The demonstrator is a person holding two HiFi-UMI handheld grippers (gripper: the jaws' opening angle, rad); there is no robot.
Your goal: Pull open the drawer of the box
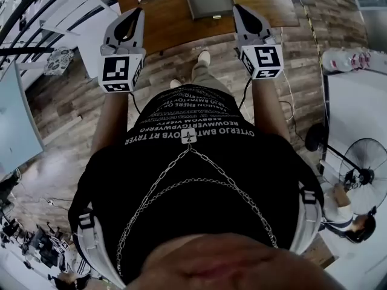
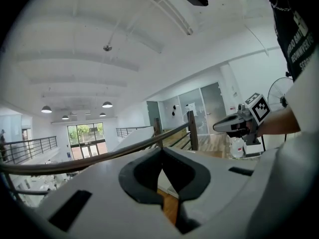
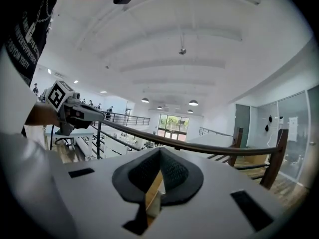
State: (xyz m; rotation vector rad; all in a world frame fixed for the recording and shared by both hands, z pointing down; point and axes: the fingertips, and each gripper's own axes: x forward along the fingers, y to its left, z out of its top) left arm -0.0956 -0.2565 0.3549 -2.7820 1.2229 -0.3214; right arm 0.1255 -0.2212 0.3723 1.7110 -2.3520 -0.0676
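Note:
The grey box stands on a wooden table at the top of the head view, with a small brass knob on its near face. Both grippers are held up in front of the person's chest, short of the table. My left gripper is shut with nothing between its pads. My right gripper is shut and empty too. Both gripper views point up at the ceiling and a railing, so the box is hidden in them. Each one catches the other gripper off to its side.
A standing fan and a white table are at the right. A pale panel leans at the left over the wood floor. A dark handrail crosses both gripper views.

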